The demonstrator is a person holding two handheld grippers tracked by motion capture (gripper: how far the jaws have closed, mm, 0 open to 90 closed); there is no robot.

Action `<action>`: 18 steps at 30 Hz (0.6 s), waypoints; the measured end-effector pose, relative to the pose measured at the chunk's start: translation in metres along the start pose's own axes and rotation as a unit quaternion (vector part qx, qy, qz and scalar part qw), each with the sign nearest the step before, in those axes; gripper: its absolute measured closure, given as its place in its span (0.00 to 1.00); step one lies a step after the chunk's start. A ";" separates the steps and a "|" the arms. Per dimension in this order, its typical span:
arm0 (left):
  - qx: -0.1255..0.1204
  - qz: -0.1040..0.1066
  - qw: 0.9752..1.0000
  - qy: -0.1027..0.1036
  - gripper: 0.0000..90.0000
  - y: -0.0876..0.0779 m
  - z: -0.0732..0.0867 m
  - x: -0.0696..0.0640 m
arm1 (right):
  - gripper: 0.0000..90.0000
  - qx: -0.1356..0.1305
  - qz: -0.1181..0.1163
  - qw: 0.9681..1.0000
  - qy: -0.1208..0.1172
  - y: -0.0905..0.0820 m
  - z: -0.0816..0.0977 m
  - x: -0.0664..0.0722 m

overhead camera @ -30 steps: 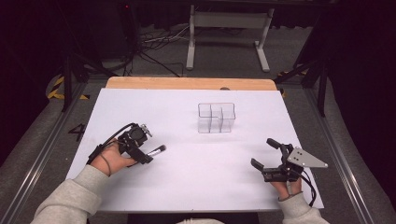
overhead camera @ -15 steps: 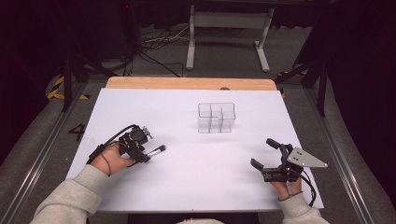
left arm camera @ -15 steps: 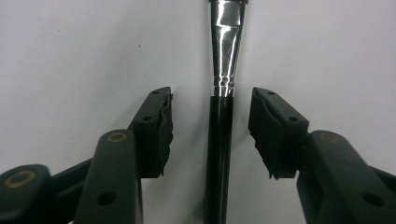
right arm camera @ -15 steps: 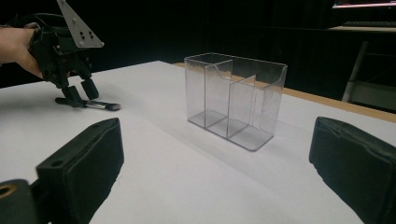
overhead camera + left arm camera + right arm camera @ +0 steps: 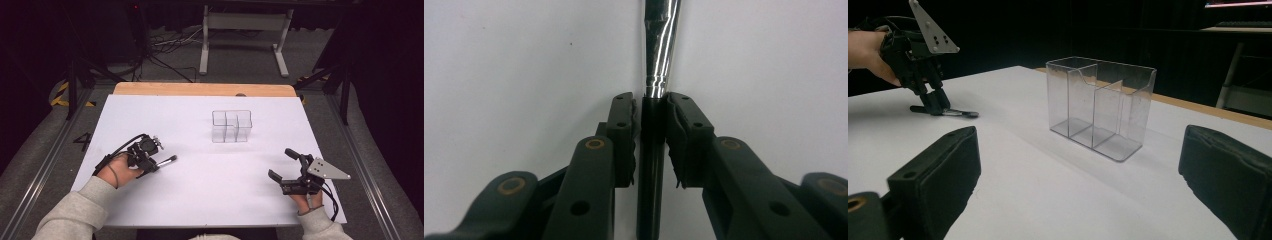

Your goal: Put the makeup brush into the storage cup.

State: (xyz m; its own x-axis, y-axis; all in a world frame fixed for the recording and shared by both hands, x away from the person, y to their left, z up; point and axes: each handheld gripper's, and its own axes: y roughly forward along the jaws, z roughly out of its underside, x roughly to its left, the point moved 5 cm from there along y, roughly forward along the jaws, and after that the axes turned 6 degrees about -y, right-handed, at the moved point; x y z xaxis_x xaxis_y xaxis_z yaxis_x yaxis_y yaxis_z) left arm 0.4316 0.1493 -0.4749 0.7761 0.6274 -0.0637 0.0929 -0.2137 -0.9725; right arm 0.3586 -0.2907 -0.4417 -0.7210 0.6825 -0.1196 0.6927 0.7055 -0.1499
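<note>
The left gripper (image 5: pixel 152 161), whose jaws have just been closing, clamps a brush (image 5: pixel 659 65) left of the clear box (image 5: pixel 231 126), while the right gripper (image 5: pixel 284 164) rests near it, jaws apart.

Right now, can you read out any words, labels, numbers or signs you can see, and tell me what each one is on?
"4": a dark figure, as best it reads, on the grey floor left of the table.
Nothing readable on the clear organizer, the brush or either gripper.
</note>
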 end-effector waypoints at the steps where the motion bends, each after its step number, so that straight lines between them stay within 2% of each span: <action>1: 0.001 0.000 1.000 -0.001 0.83 0.000 0.000 -0.001 | 0.04 0.000 0.000 1.000 -0.001 0.000 0.000 0.000; 18: 0.005 -0.002 1.000 0.002 0.87 0.000 0.000 -0.002 | 0.04 -0.001 0.000 1.000 0.001 0.000 0.000 -0.001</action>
State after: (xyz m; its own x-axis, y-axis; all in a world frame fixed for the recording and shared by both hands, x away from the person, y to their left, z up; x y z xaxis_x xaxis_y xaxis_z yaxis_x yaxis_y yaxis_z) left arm 0.4298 0.1481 -0.4746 0.7780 0.6254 -0.0595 0.0896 -0.2042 -0.9748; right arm 0.3593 -0.2908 -0.4419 -0.7215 0.6825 -0.1170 0.6921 0.7063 -0.1488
